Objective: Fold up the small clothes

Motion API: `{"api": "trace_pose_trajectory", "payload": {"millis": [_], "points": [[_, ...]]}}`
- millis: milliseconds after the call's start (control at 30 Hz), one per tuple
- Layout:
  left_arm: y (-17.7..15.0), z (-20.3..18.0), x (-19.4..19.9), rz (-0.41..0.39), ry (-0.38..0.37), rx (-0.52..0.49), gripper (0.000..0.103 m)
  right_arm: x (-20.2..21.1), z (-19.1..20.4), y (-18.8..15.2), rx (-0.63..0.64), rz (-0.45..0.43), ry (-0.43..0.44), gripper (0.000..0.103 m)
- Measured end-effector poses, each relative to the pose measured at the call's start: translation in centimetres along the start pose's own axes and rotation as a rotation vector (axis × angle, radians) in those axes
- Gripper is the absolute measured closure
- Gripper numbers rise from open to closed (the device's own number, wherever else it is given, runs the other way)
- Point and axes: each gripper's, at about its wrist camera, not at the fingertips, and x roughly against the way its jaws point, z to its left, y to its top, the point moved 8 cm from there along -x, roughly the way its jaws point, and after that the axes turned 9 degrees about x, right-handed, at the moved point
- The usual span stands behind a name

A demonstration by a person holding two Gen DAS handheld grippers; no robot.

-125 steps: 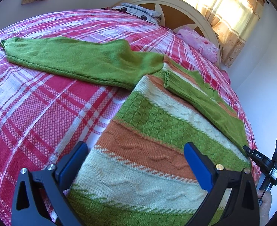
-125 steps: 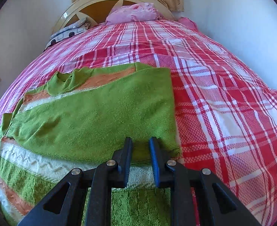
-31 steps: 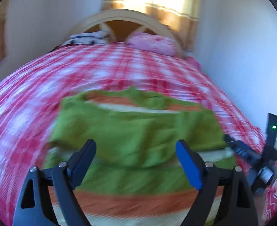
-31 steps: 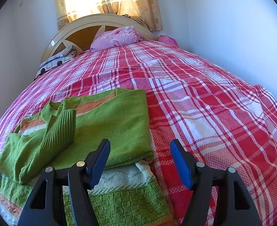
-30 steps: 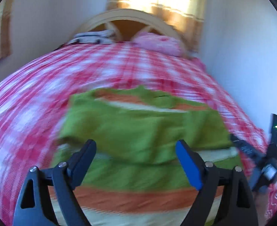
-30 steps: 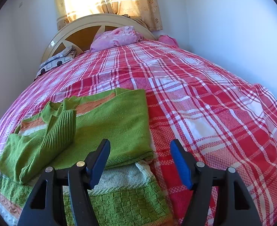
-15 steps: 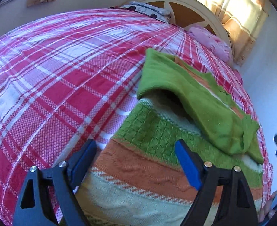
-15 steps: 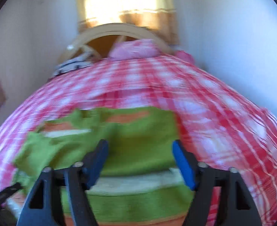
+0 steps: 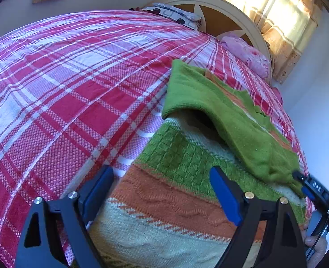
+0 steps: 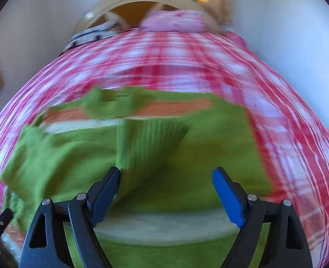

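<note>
Plaid bed (image 9: 70, 93) under striped jumper (image 9: 169, 192), both green sleeves (image 9: 231, 120) folded across chest; bottom hem nearest. Both grippers wide, empty: left gripper (image 9: 162, 192) over hem corner, right gripper (image 10: 166, 192) above sleeves. Best pinch both hem corners evenly, lift together, fold toward collar

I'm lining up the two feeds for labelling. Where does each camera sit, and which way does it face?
Left wrist: sits behind the left tongs, angled down across the near left part of the striped sweater and the plaid bedspread toward the headboard; the right tongs and fingers holding them show at the right edge.
Right wrist: sits behind the open right tongs, facing the folded green sleeves; blurred.
Shared: sweater, bedspread, headboard, pink pillow.
</note>
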Motion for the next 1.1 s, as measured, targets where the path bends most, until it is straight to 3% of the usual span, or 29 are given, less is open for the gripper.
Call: {"api": "trace_pose_trajectory", "payload": {"millis": [100,200,267,433,500,567,633,667,733,800,933,1000,1067,1100], "points": [[0.0,0.0,-0.1,0.001,0.006,-0.004,0.013,0.7,-3.4,-0.7,-0.131,-0.023,0.078,0.032],[0.1,-0.1,-0.2,0.001,0.005,-0.003,0.012,2.4,-3.1,0.1,-0.141,-0.07,0.102,0.032],[0.1,-0.1,-0.2,0.002,-0.005,-0.001,0.011,2.8,-2.1,0.6,-0.163,-0.084,0.167,0.032],[0.1,0.0,-0.3,0.002,-0.004,-0.001,0.011,1.0,1.3,0.5,-0.218,0.046,0.319,0.031],[0.2,0.1,-0.3,0.002,-0.004,-0.001,0.011,0.3,2.6,-0.3,-0.173,0.1,0.272,0.031],[0.2,0.0,-0.3,0.002,-0.006,0.0,0.011,0.7,3.5,-0.2,-0.093,0.067,0.218,0.033],[0.2,0.1,-0.3,0.001,-0.008,0.003,0.011,0.7,4.4,-0.4,0.005,0.062,0.186,0.078],[0.1,0.0,-0.2,0.001,-0.007,0.003,0.011,0.7,4.6,-0.3,0.024,0.058,0.185,0.078],[0.1,0.0,-0.2,0.001,-0.008,0.003,0.011,1.0,4.3,0.8,0.046,0.041,0.191,0.095],[0.2,0.1,-0.2,0.001,-0.012,0.008,0.011,2.1,3.9,2.6,0.05,-0.019,0.215,0.095],[0.1,0.1,0.0,-0.001,-0.013,0.012,0.011,5.5,1.8,6.2,0.079,-0.193,0.14,0.095],[0.1,0.2,0.0,0.0,-0.007,0.008,0.011,5.5,1.6,6.5,0.103,-0.203,0.136,0.095],[0.1,0.2,0.0,0.0,-0.007,0.009,0.011,4.0,1.5,5.6,0.146,-0.151,0.133,0.093],[0.1,0.2,0.0,0.0,-0.008,0.01,0.011,2.7,1.2,4.5,0.165,-0.103,0.118,0.086]]}}
